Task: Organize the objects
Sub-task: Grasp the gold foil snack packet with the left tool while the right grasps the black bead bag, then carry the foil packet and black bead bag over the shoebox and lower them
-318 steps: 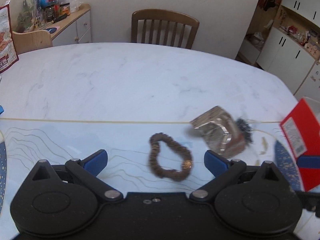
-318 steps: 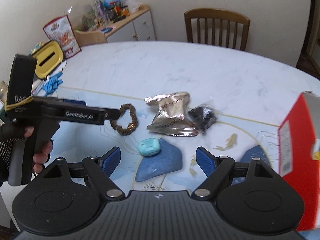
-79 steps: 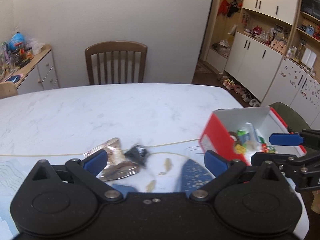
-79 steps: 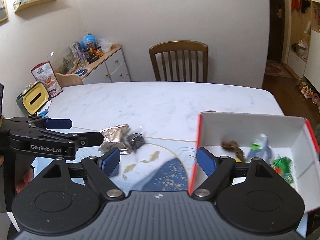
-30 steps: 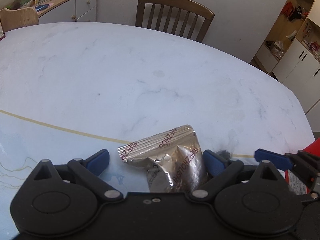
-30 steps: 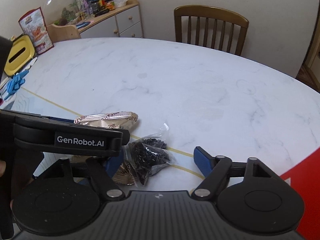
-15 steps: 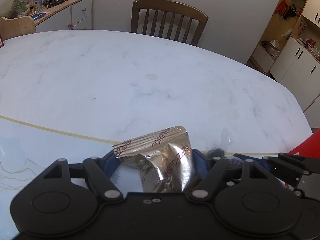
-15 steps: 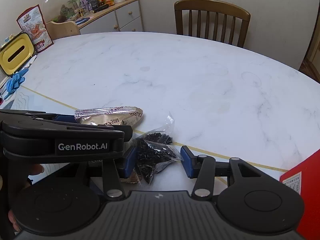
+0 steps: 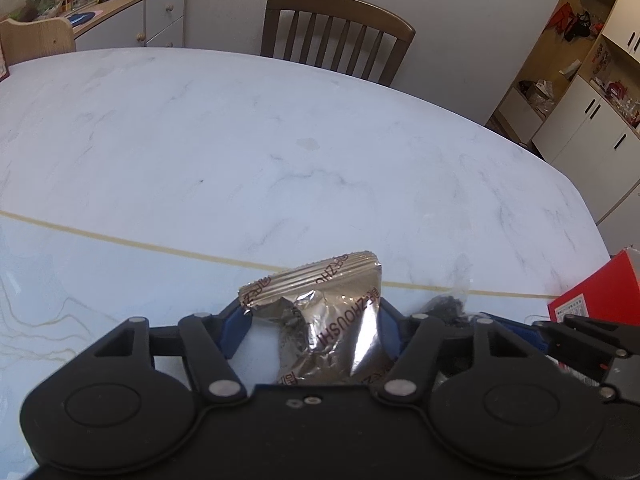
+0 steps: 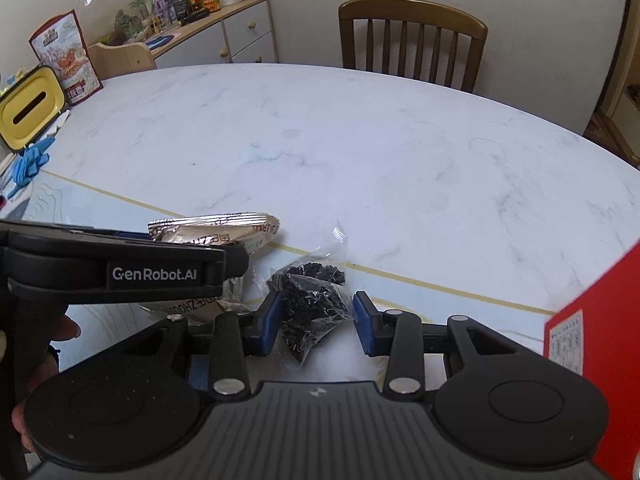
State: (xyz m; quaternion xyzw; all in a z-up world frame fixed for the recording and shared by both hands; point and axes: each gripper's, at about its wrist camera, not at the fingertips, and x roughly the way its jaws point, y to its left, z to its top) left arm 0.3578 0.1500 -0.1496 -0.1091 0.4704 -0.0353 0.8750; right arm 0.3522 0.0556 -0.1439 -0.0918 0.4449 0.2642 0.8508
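A crinkled silver snack packet (image 9: pixel 328 320) lies at the near edge of the white marble desk (image 9: pixel 280 152), pinched between the blue pads of the left tool (image 9: pixel 310 324), which has closed against both its sides. Just to its right sits a small clear bag of black bits (image 10: pixel 310 300), and the right tool (image 10: pixel 316 320) is narrowed around it, pads pressing its wrinkled plastic. A red box (image 10: pixel 596 328) stands at the right edge. A wooden chair (image 10: pixel 412 40) waits at the far side.
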